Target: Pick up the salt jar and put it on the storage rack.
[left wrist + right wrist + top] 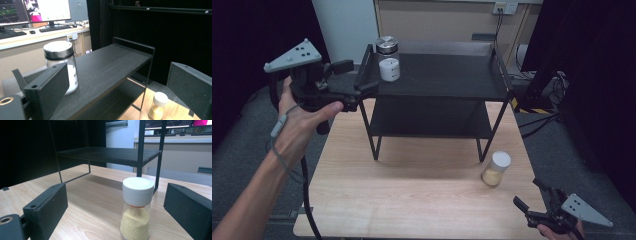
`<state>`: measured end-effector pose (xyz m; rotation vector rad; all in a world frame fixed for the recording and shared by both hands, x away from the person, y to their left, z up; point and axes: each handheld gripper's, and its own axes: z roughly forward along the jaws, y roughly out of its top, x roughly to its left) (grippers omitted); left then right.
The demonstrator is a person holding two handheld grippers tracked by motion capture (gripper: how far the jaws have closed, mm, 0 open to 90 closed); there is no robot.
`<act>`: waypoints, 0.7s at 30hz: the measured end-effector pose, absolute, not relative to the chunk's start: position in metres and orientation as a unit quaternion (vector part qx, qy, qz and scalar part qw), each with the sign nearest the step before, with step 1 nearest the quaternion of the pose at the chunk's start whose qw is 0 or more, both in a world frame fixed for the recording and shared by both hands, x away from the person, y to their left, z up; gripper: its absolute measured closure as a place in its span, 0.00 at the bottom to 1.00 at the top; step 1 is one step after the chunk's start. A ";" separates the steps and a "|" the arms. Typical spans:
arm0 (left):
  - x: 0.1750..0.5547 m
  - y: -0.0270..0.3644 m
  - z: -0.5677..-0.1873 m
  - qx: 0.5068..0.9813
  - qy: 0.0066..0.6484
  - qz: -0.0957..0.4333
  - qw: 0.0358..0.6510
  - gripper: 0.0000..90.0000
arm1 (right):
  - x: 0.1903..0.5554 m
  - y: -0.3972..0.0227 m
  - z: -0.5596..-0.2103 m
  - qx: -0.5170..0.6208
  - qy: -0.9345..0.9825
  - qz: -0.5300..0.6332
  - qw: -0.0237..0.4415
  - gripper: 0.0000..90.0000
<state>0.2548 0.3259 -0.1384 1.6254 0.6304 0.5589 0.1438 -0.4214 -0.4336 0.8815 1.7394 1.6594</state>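
L gripper (362, 80), black two-jaw tool w/ grey three-cornered plate on top, is held up at the left end of the black metal two-tier shelf rack (437, 75). Jaws wide apart, nothing between the pads. In the left gripper view the jaws frame the rack's top tier lengthwise; the clear glass jar w/ silver metal lid and white contents (61, 66) stands just beyond the left jaw, partly hidden by it, not gripped. From the high view that jar (387, 49) sits at the far left corner of the top tier, w/ a short white cylindrical pot (389, 69) just in front of it; touching or not, can't tell. The person's left hand (299, 122) wraps the gripper's handle, cable trailing down past the forearm.

R gripper (534, 202) sits low at the near right corner of the light wooden table (412, 190), jaws also wide, empty. It points at the small clear glass shaker w/ white cap and yellow grains (137, 208), which stands upright on the tabletop ahead of the jaws, roughly centred between them in the right gripper view, pads well clear of it. High view: shaker (496, 169) is near the rack's front right leg, apart from it.

Beyond: desk w/ monitors and keyboard (53, 28) behind the rack; grey floor around the table.
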 end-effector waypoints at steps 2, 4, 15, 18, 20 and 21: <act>0.252 0.330 -0.145 0.704 0.272 0.236 0.613 0.03 | 0.143 -0.422 -0.434 0.331 0.649 0.621 0.287 0.06; 0.249 0.334 -0.156 0.702 0.270 0.231 0.617 0.03 | 0.143 -0.422 -0.434 0.331 0.650 0.621 0.288 0.06; 0.246 0.345 -0.210 0.713 0.241 0.236 0.614 0.03 | 0.143 -0.421 -0.434 0.331 0.651 0.620 0.288 0.06; 0.243 0.345 -0.222 0.718 0.238 0.234 0.610 0.03 | 0.143 -0.421 -0.434 0.332 0.650 0.620 0.288 0.06; 0.241 0.343 -0.231 0.722 0.238 0.233 0.606 0.03 | 0.143 -0.421 -0.434 0.331 0.651 0.619 0.288 0.06; 0.240 0.343 -0.236 0.723 0.240 0.232 0.605 0.03 | 0.143 -0.421 -0.434 0.331 0.650 0.620 0.288 0.06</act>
